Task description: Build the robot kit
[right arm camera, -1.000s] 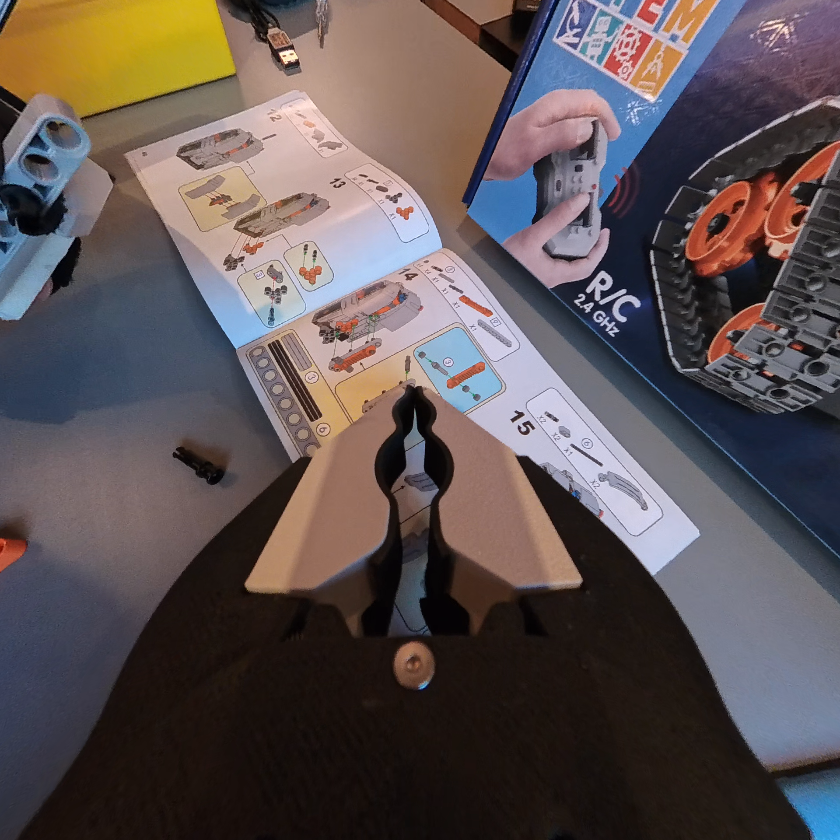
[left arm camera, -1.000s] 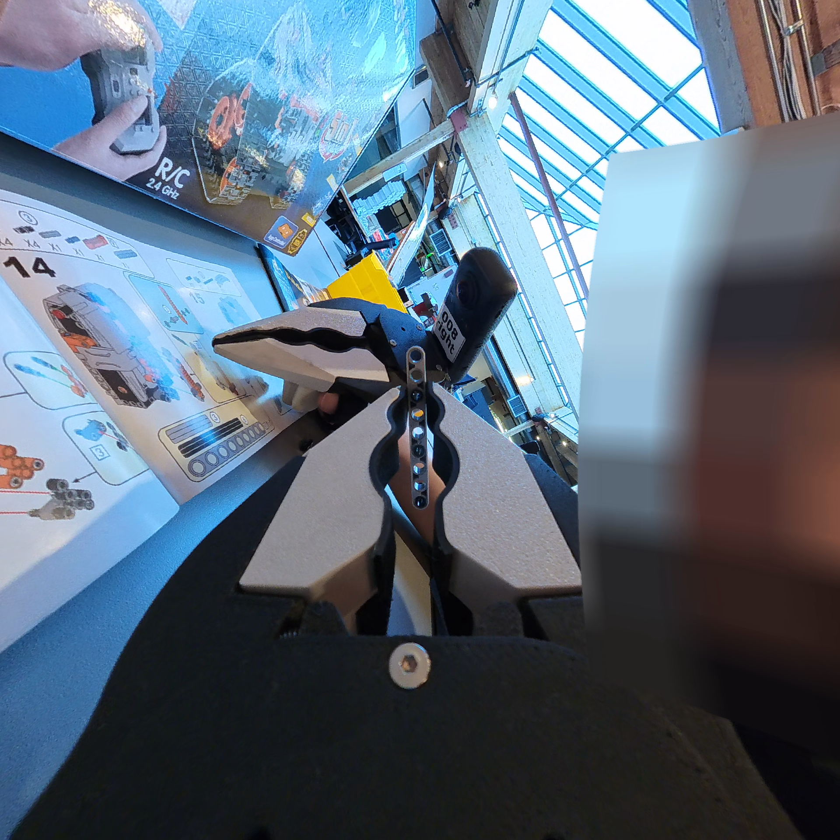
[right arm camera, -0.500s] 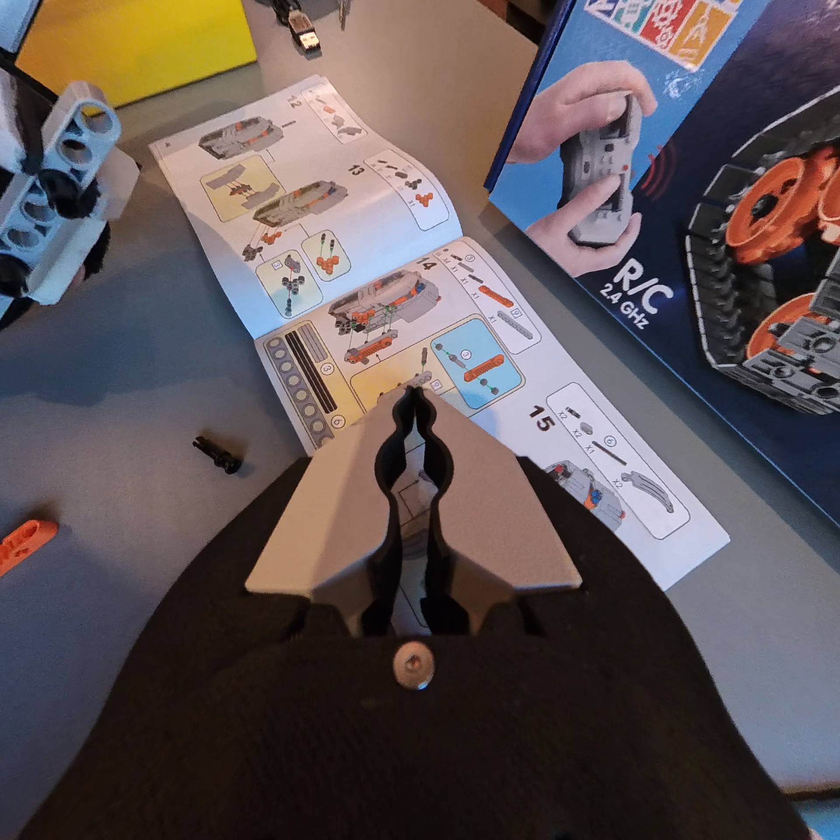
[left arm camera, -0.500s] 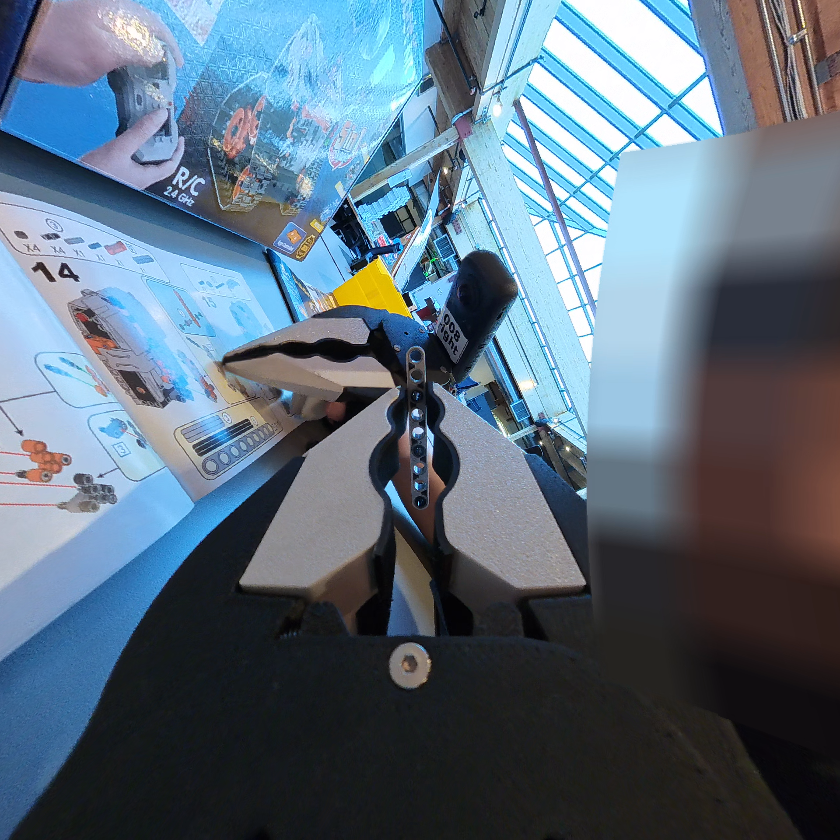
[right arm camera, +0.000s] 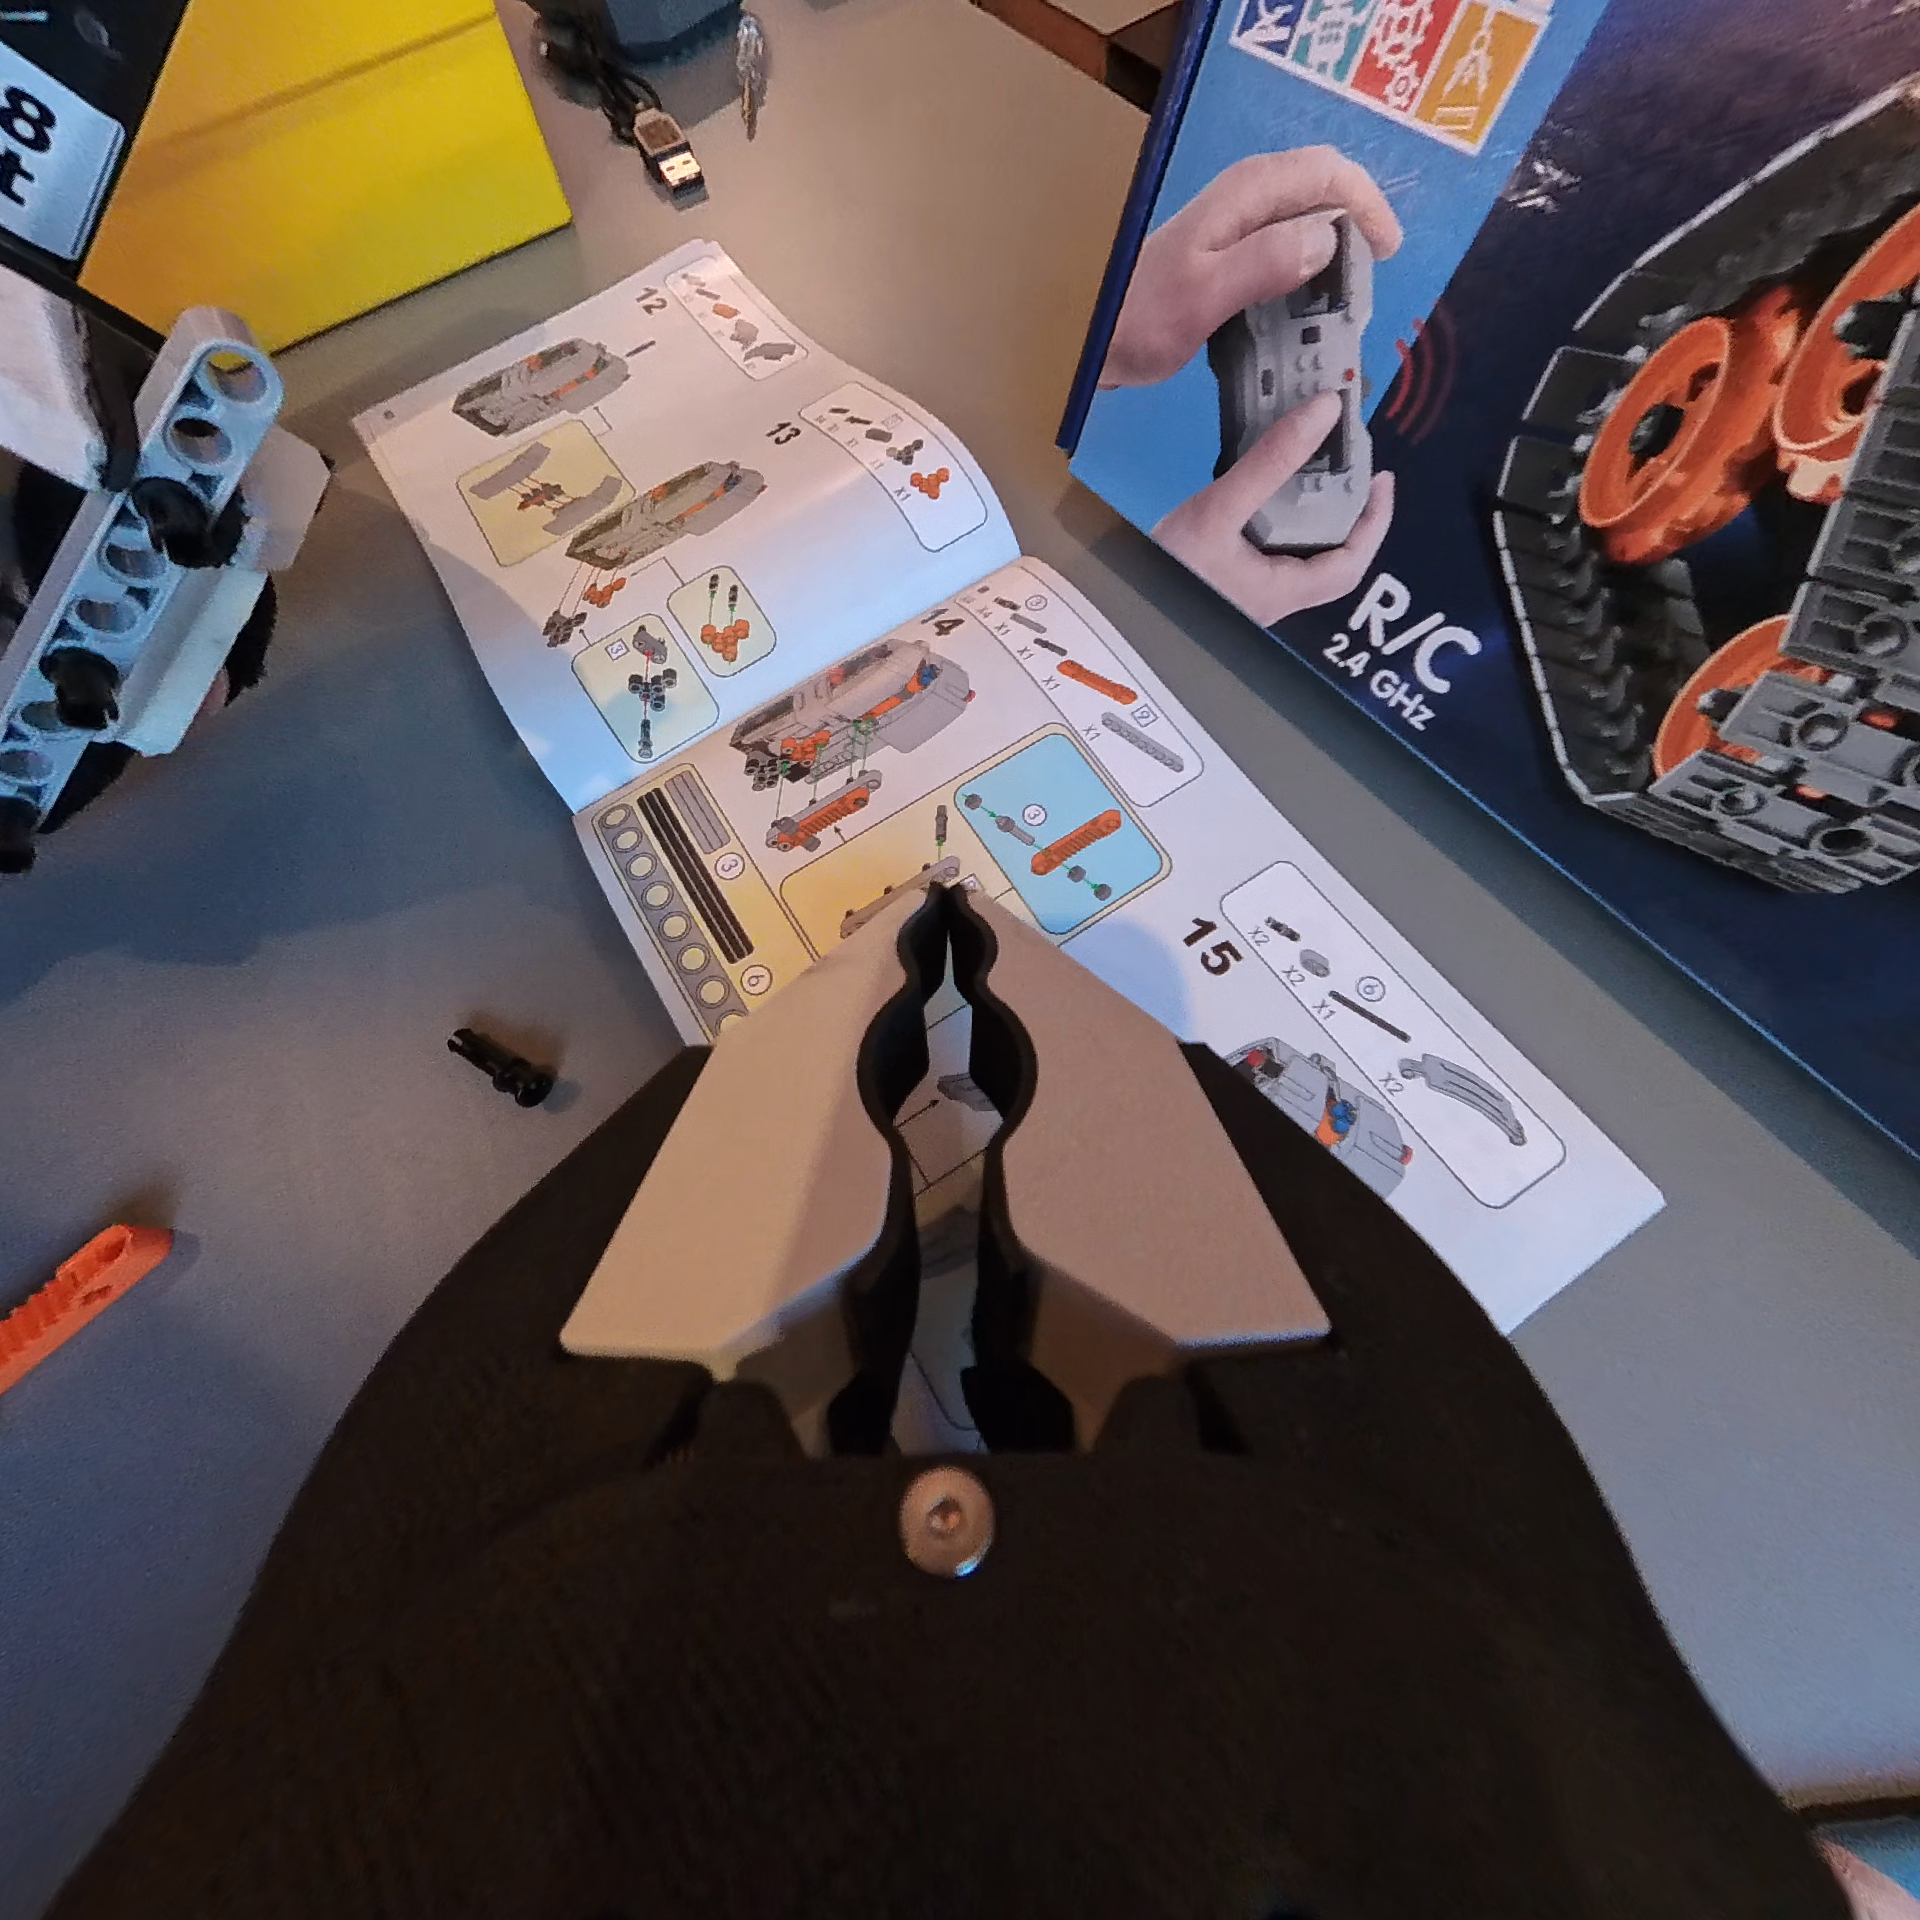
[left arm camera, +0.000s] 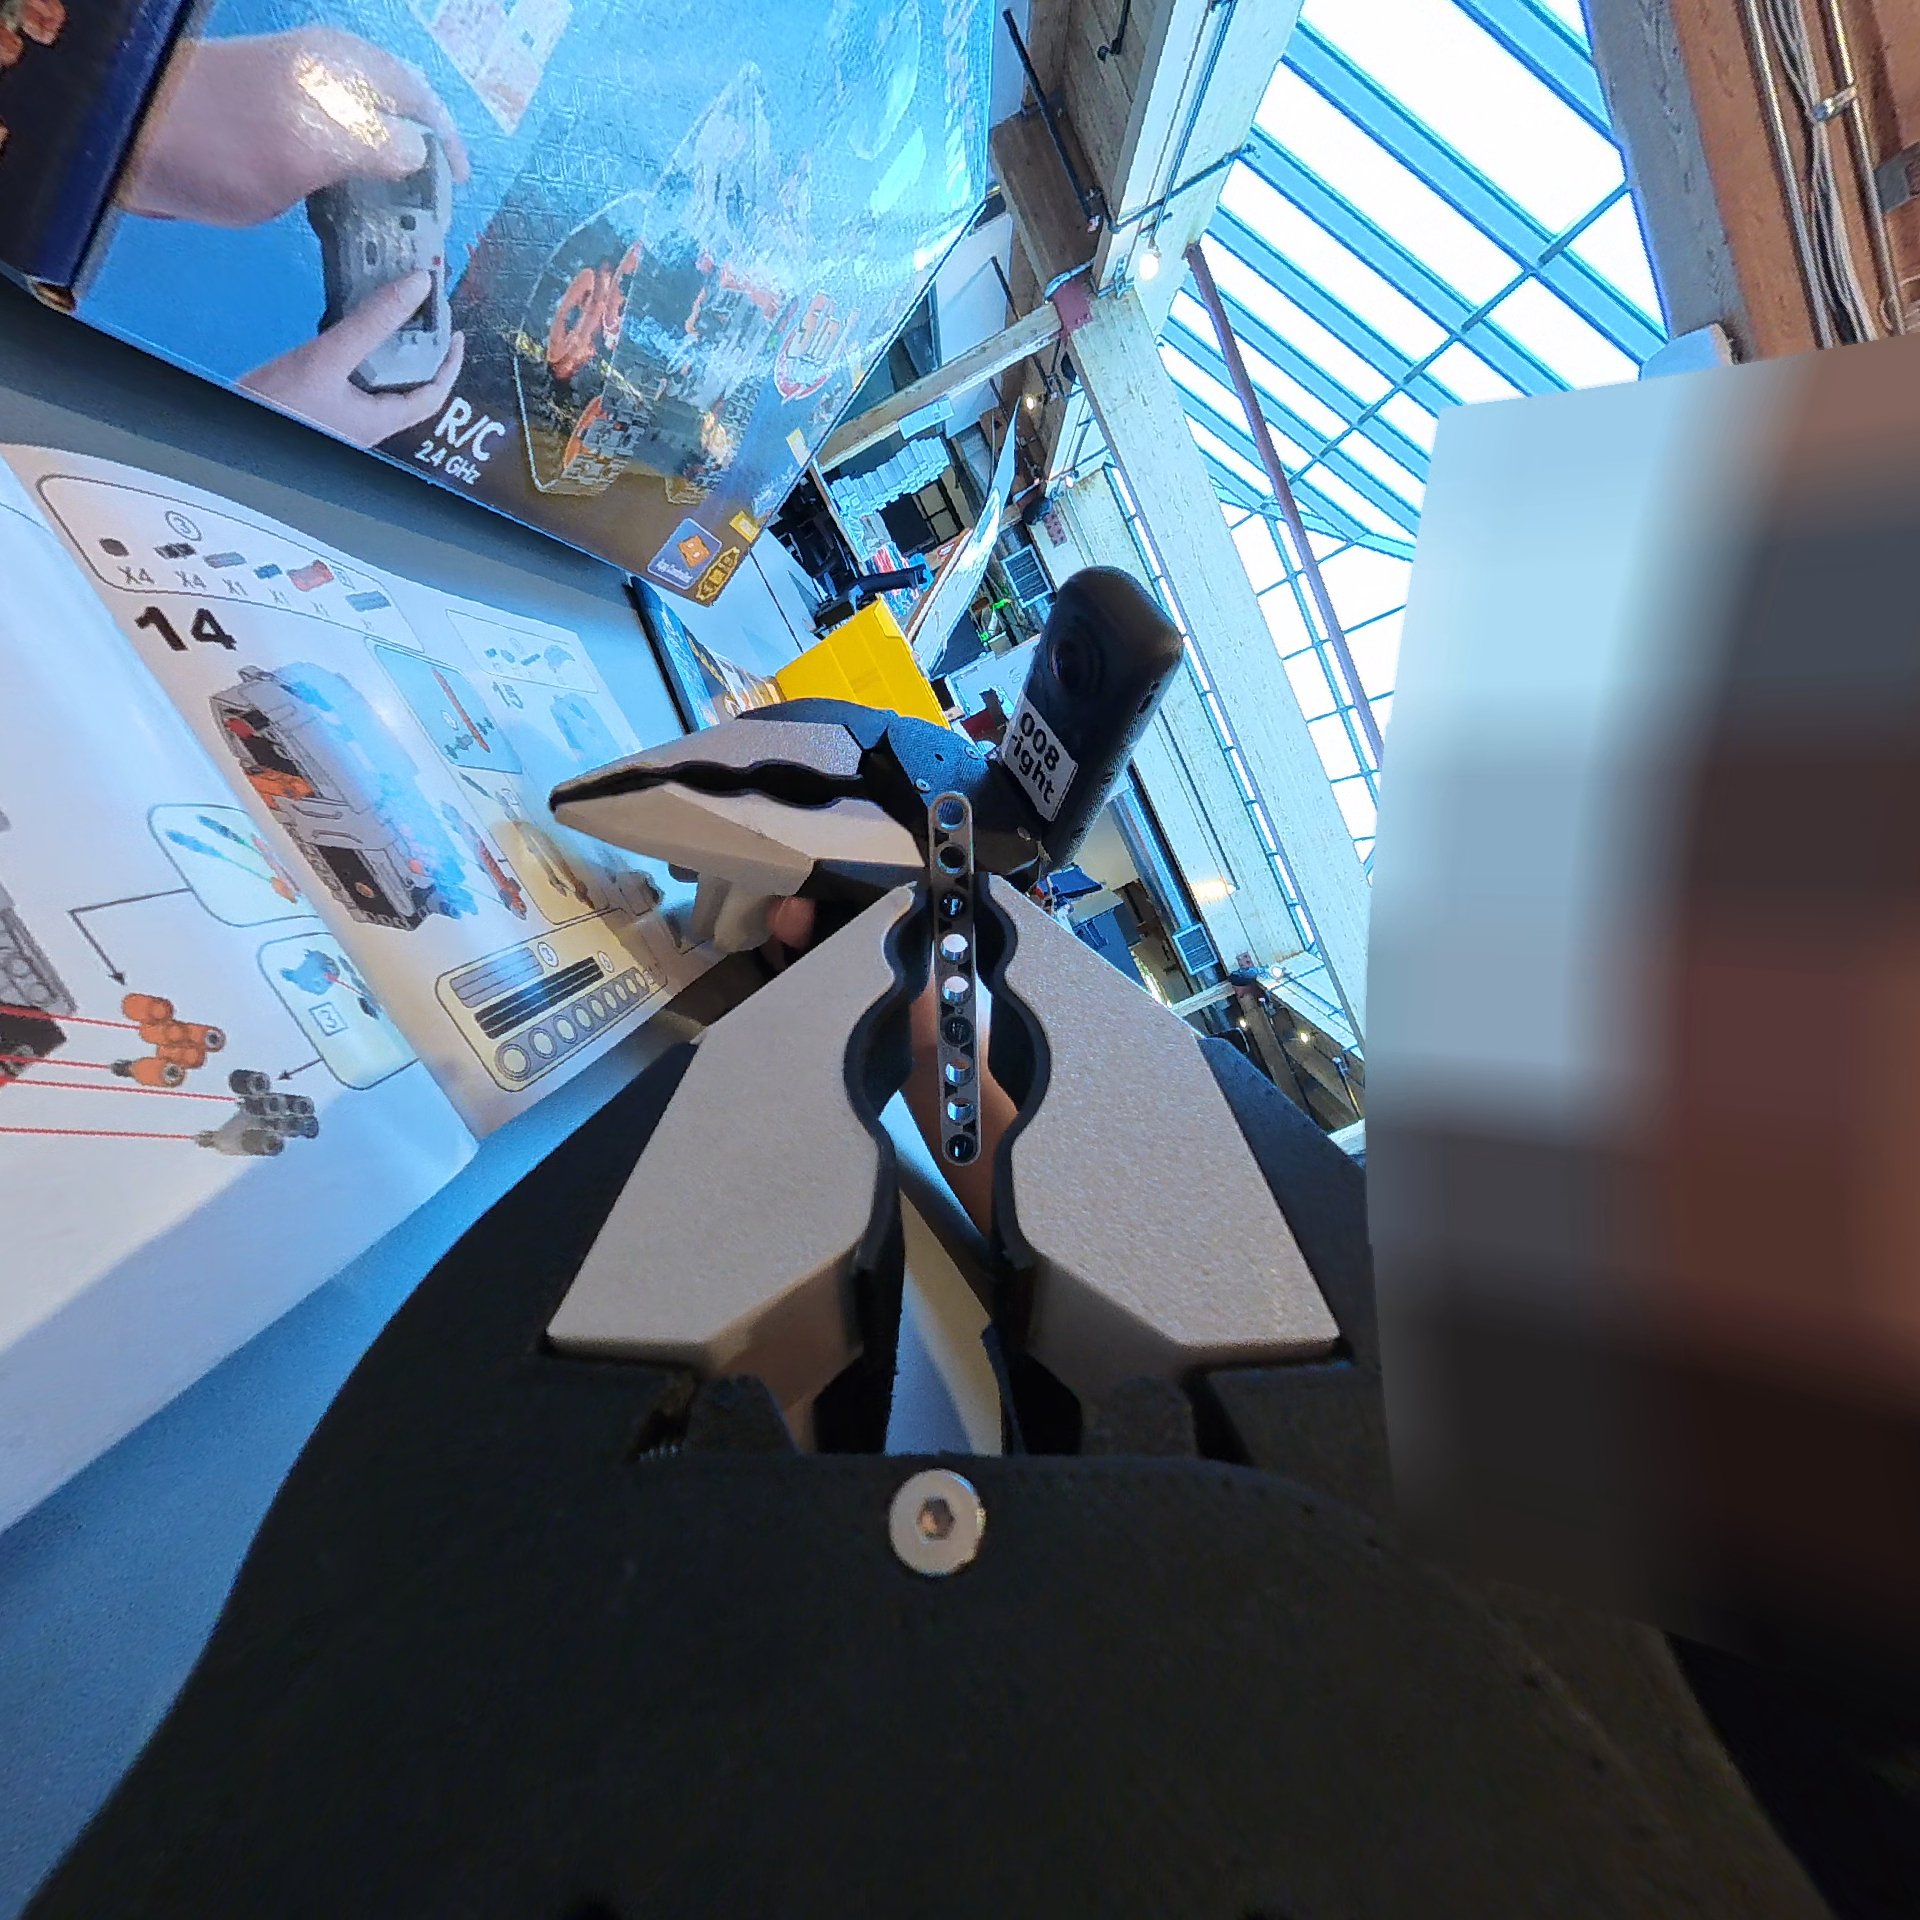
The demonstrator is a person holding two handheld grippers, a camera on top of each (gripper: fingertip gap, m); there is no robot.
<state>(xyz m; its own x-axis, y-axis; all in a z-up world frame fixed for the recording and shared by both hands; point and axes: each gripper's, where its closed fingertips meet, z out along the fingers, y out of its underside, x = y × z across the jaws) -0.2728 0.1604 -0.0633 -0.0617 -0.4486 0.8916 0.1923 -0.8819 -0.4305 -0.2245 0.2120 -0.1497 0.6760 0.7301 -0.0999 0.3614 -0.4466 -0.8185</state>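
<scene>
My left gripper (left arm camera: 956, 899) is shut on a thin grey beam with a row of holes (left arm camera: 954, 997), held upright between the fingers. In the right wrist view the same beam (right arm camera: 156, 488) shows at the left edge with black pins in it. My right gripper (right arm camera: 948, 896) is shut and holds nothing; it hovers over the open instruction booklet (right arm camera: 831, 582). It also shows in the left wrist view (left arm camera: 717, 805), just beyond the beam's top. A loose black pin (right arm camera: 499, 1065) lies on the grey table left of the right gripper.
A big blue toy box (right arm camera: 1558, 364) lies at the right, also seen in the left wrist view (left arm camera: 468, 260). An orange beam (right arm camera: 73, 1299) lies at the left edge. A yellow bin (right arm camera: 312, 156) and a USB cable (right arm camera: 665, 156) sit at the back. Spacing between my two grippers at the tips: around 11 cm. The loose black pin (right arm camera: 499, 1065) is about 9 cm from my right fingertips.
The right gripper has drawn back over the booklet, still shut. The left gripper with its beam has come further into the right wrist view from the left.
</scene>
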